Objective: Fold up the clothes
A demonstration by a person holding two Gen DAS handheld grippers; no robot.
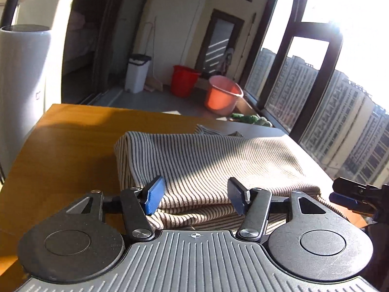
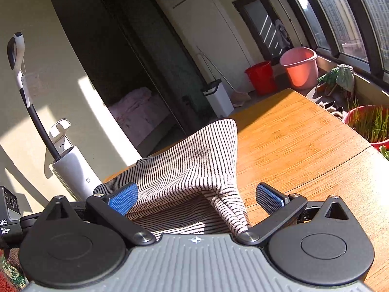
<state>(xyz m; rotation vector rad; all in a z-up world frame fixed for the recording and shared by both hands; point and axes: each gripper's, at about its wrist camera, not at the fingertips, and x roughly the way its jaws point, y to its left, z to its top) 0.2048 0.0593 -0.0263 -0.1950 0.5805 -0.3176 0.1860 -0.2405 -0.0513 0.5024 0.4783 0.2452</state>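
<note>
A folded striped garment (image 1: 206, 165) lies on the wooden table (image 1: 73, 146). My left gripper (image 1: 195, 196) is open, its blue pads (image 1: 154, 196) spread over the near edge of the fold, holding nothing. The right gripper shows at the right edge of the left wrist view (image 1: 352, 199). In the right wrist view the same garment (image 2: 189, 170) lies bunched with a corner raised, and my right gripper (image 2: 197, 198) is open around its near edge, its pads (image 2: 122, 199) apart and not pinching the cloth.
A white upright vacuum (image 2: 73, 170) stands left of the table. On the floor beyond are a white bin (image 1: 137, 73), a red bucket (image 1: 183, 80) and a pink bucket (image 1: 222, 95). Windows run along the right. A red planter (image 2: 369, 124) sits by the table's right edge.
</note>
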